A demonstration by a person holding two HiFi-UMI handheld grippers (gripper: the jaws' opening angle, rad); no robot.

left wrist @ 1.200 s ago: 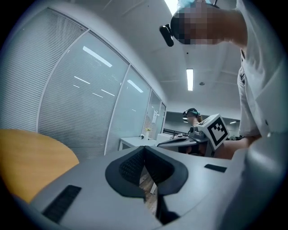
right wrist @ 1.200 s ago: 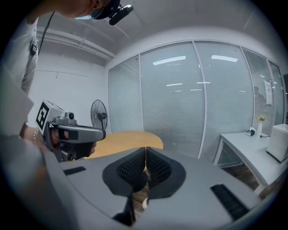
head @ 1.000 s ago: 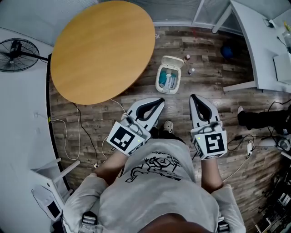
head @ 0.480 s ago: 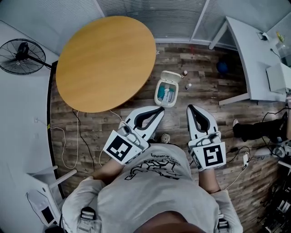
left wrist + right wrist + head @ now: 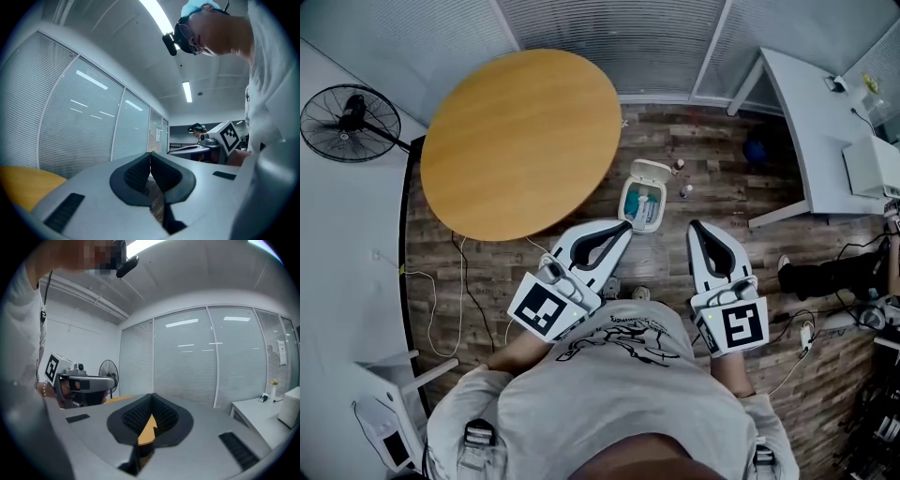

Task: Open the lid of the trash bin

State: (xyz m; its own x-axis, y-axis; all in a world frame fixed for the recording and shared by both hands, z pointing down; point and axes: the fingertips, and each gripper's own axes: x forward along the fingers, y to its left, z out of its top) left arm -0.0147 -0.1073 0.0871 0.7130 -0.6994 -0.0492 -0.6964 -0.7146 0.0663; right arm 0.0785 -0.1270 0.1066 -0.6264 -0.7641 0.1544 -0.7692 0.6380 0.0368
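Left tool [image 5: 625, 226] pinched together, empty | right tool [image 5: 697, 226] likewise | trash bin [image 5: 639, 204] lid [image 5: 651, 171] stays open

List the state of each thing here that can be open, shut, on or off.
Trash bin lid: open, flipped back.
Trash bin: uncovered, litter inside.
Left gripper: shut, holding nothing.
Right gripper: shut, holding nothing.
Fan: cannot tell whether running.

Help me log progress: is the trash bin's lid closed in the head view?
No, the trash bin stands open, its lid flipped back and the bin's inside showing.
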